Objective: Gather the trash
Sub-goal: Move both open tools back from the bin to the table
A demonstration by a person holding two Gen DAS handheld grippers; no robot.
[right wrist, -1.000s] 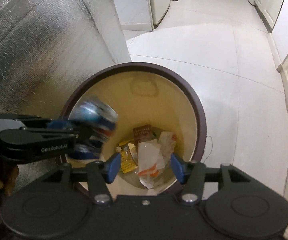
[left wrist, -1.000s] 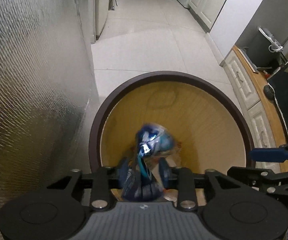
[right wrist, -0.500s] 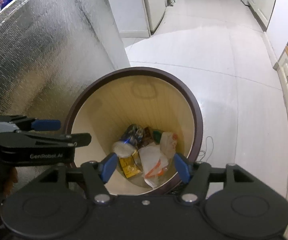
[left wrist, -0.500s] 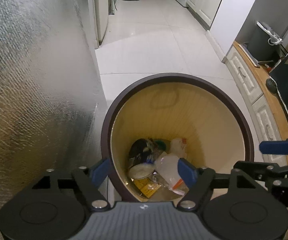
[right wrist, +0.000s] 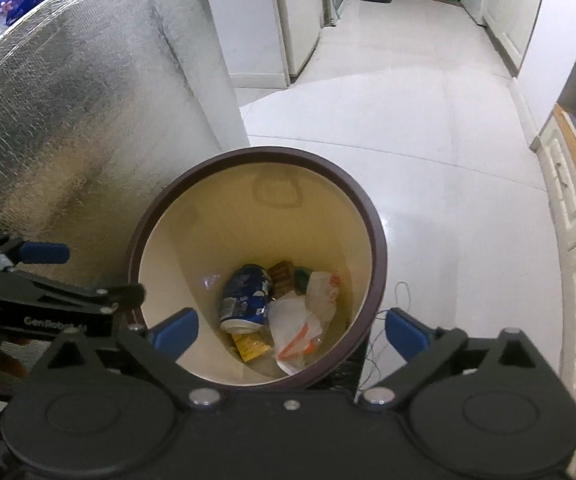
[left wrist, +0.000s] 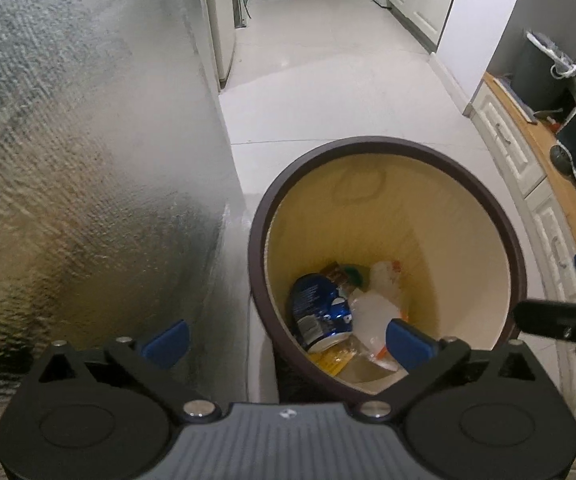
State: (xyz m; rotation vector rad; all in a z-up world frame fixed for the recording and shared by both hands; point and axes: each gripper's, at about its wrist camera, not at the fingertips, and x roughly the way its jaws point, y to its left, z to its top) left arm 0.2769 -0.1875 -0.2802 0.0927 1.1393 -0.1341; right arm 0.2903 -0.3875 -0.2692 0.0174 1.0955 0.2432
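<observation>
Against the far-left side, a tall silver foil-wrapped block point(right wrist: 67, 128) is standing just beside the round brown-rimmed cream trash bin point(right wrist: 380, 248). Both grippers are hovering empty above its near rim, the left gripper point(left wrist: 288, 338) and right gripper point(right wrist: 288, 330) spread wide, released. At the bin's bottom a crushed blue drink can point(right wrist: 245, 298) is lying left of a white plastic wrapper point(right wrist: 298, 322).

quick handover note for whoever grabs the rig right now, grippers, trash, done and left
Left gripper: open, empty, beside the bin's near left rim.
Right gripper: open, empty, over the bin's near edge.
Trash bin: upright on the floor beside the foil-covered wall.
Inside, at the bottom: blue can, white plastic bag, yellow wrapper, a brown wrapper.
Done: the can is in the bin.
Left: no loose trash shows in either view; look around for more.
</observation>
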